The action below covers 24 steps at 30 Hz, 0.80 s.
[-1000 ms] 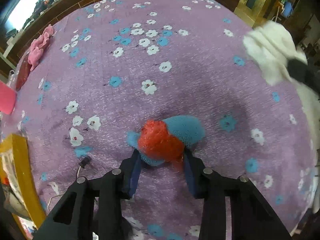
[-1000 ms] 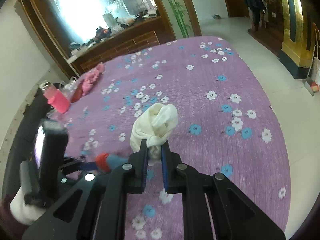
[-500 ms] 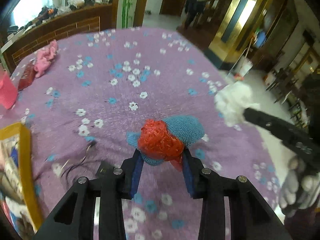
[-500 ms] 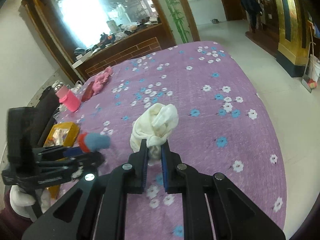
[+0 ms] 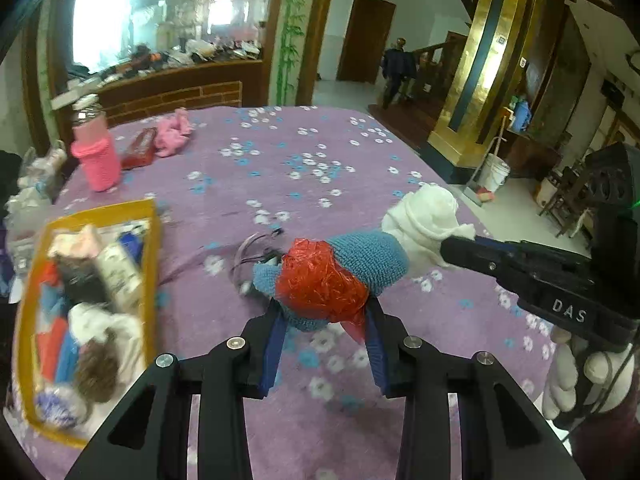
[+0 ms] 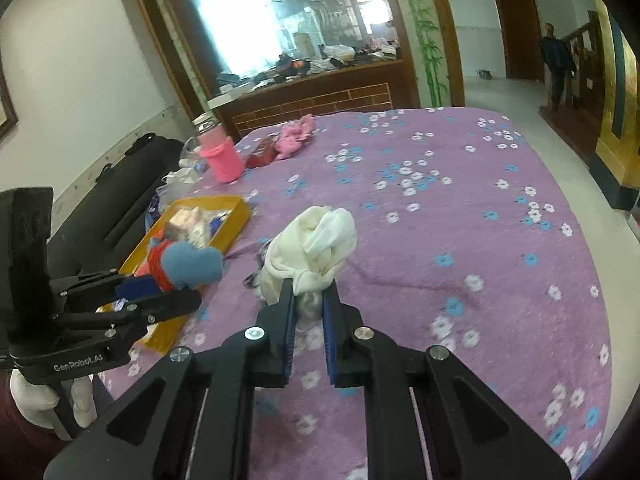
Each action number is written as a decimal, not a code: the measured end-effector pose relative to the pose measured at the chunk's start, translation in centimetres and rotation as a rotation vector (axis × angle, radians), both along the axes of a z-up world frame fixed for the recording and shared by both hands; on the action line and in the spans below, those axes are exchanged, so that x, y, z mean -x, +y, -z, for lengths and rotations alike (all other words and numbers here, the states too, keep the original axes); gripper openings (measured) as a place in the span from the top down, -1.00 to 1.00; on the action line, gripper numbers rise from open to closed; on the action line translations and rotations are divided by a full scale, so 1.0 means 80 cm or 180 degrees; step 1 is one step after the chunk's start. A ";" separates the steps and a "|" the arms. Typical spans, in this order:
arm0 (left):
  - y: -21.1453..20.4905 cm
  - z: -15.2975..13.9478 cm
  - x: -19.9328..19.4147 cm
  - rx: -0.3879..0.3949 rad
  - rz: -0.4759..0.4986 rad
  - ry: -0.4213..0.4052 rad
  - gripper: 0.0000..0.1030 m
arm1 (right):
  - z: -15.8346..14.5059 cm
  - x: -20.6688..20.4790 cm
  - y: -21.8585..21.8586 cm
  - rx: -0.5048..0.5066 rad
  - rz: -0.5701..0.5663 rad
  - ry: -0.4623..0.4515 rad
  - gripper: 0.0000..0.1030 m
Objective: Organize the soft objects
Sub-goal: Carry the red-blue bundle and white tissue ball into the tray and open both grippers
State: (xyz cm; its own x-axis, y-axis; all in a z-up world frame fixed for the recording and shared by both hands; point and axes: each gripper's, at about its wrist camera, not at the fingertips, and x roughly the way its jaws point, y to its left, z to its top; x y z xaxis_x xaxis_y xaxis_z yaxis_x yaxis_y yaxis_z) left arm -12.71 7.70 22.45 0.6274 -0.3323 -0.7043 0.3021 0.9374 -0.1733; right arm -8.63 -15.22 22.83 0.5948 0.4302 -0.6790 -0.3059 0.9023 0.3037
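1. Left wrist view: the blue toy (image 5: 362,258), knitted and wrapped in red foil, sits clamped between the left gripper (image 5: 326,322)'s blue pads, in the air above the purple cloth (image 5: 280,168). A second ago the same toy hung low over the cloth with little else in sight; now it is raised and the whole far edge of the table shows.
2. The white cloth (image 6: 316,246) is pinched in the right gripper (image 6: 308,300), its jaws nearly together on the bunched fabric. It too has come up from the table, and in the left view it now hangs just beside the toy's blue end.
3. The yellow tray (image 5: 154,216) has swung into the left view, already holding a jumble of small soft things. From the right wrist it lies just beyond the left gripper, near the table's left edge.
4. My reading: both pickups are done and both loads are heading for the tray, the toy closest. The next step is likely lowering it over the tray and opening the jaws.
5. A loose cable (image 5: 252,246) lies on the cloth under the toy; the pink bottle (image 5: 96,158) and pink rag (image 5: 172,136) stand well apart, far back.
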 end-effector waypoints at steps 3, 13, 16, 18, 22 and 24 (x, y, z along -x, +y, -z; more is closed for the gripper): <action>0.014 -0.003 0.036 -0.0092 -0.0094 -0.0155 0.31 | 0.006 0.022 0.015 0.0023 -0.0017 -0.0006 0.81; 0.039 0.004 0.110 -0.0265 -0.0383 -0.0447 0.31 | 0.016 0.067 0.050 0.0032 -0.0108 0.0013 0.81; 0.054 0.004 0.137 -0.0296 -0.0494 -0.0482 0.31 | 0.015 0.077 0.066 0.0044 -0.0162 -0.0017 0.81; 0.065 0.003 0.152 -0.0333 -0.0578 -0.0513 0.31 | 0.013 0.083 0.077 0.0036 -0.0217 -0.0023 0.81; 0.086 0.001 0.174 -0.0371 -0.0729 -0.0556 0.31 | 0.011 0.092 0.102 0.0046 -0.0328 -0.0052 0.81; 0.098 0.002 0.183 -0.0351 -0.0810 -0.0561 0.31 | 0.009 0.096 0.116 0.0052 -0.0394 -0.0063 0.81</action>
State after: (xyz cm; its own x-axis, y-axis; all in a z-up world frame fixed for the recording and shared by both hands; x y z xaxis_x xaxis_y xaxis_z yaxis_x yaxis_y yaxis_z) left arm -27.33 15.52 22.25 0.7959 -0.0770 -0.6005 0.0720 0.9969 -0.0324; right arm -16.30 -5.91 22.08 0.5511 0.4903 -0.6752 -0.4210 0.8620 0.2822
